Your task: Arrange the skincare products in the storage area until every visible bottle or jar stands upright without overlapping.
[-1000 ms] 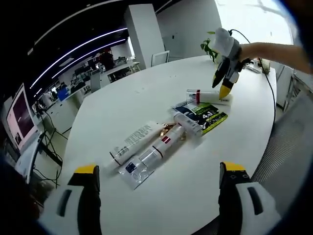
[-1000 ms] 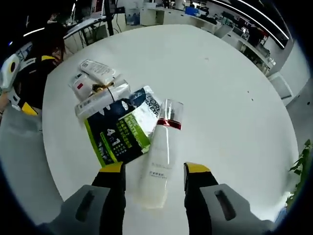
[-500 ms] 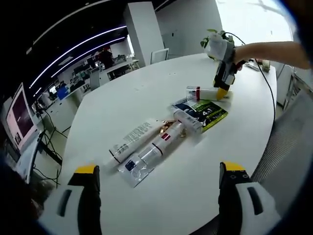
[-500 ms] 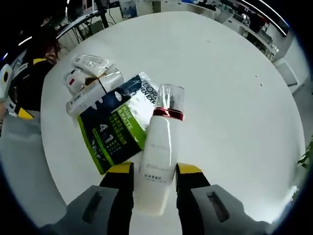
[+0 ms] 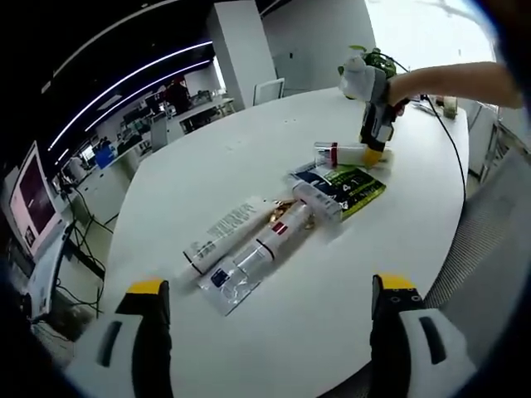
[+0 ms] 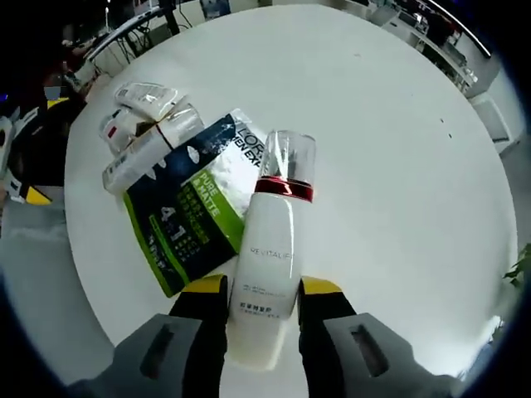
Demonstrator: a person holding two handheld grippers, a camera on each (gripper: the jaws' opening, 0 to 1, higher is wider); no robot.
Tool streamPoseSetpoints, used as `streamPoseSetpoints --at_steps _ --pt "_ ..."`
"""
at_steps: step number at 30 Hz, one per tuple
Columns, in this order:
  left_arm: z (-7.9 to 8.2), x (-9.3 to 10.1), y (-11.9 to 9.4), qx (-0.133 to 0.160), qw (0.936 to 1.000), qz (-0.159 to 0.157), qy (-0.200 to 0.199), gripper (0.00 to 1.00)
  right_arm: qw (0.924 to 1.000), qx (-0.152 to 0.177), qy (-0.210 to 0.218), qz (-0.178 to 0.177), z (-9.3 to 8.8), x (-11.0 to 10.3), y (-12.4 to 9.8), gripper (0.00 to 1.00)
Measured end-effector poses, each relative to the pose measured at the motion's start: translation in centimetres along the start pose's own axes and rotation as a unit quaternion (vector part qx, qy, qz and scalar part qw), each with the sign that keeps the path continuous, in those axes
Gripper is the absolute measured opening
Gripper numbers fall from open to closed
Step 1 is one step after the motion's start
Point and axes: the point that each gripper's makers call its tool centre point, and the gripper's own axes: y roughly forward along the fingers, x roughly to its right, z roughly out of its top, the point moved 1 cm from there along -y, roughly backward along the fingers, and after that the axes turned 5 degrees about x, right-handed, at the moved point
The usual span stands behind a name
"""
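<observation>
White plastic bottle with red collar and clear cap [image 6: 267, 257] lay on round white worktop [image 6: 398, 149], overlapping green sachet [image 6: 195, 211]; we'd closed right tongs [image 6: 260, 292] onto it, ready to upright. Left tongs [image 5: 270, 303] idle, wide apart.

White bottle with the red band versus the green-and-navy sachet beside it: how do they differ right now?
The white bottle is a rounded, plain body with a clear cap; the green-and-navy sachet is flat and covered in print. The bottle sits between the right gripper's jaws; nothing holds the sachet. Both lie on the white table, touching.
</observation>
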Motion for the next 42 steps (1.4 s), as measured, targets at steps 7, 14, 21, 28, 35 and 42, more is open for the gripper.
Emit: streamPoseSetpoints --at_steps 7,14,21,28,35,42 --pt "-0.3 0.2 0.1 -0.007 1.0 -0.005 0.001 0.96 0.9993 -0.022 -0.023 -0.018 -0.1 -0.3 0.1 0.34" --pt "-0.5 1.1 0.2 -0.013 0.9995 -0.027 -0.01 0.95 0.999 -0.032 -0.026 -0.016 0.0 0.1 0.3 0.33" --pt "-0.6 1.4 -0.2 -0.031 0.9988 -0.034 0.016 0.94 0.9981 -0.054 -0.024 -0.016 -0.1 0.1 0.3 0.33" --pt "1.2 0.4 -0.5 -0.019 0.999 -0.033 0.024 0.93 0.9979 -0.06 -0.019 -0.016 -0.4 -0.4 0.1 0.32" --pt "3.9 1.4 1.3 0.002 0.9984 -0.052 0.021 0.92 0.998 -0.059 0.001 -0.022 -0.4 -0.6 0.0 0.3" --pt "7.1 2.8 3.6 0.029 0.9961 -0.075 0.036 0.91 0.998 -0.059 0.005 -0.023 -0.4 -0.7 -0.1 0.29"
